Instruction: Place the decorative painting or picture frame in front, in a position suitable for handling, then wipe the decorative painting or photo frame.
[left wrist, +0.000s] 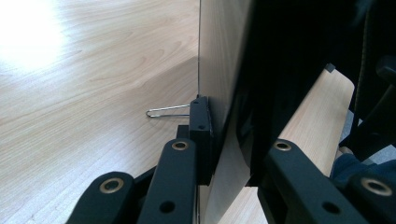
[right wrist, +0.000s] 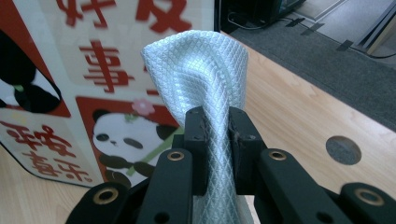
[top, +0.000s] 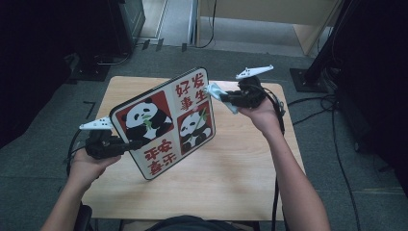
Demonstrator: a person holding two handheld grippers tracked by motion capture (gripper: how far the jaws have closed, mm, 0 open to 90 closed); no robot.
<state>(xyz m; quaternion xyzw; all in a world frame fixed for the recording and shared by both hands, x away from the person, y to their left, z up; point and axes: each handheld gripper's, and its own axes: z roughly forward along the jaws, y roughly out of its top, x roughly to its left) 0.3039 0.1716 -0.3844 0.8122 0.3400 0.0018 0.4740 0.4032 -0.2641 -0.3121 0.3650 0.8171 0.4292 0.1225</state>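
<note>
A panda board is held tilted above the wooden table, gripped at its lower left edge by the left gripper. A pale cloth is pinched in the right gripper beside the board's upper right edge.

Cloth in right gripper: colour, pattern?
Pale mint cloth with fine diamond weave; clearest in the right gripper view.

A square panda board with red characters and rounded corners stands tilted on edge above the table's middle, raised at its left side. A pale blue, diamond-textured cloth is bunched just right of its upper edge.
</note>
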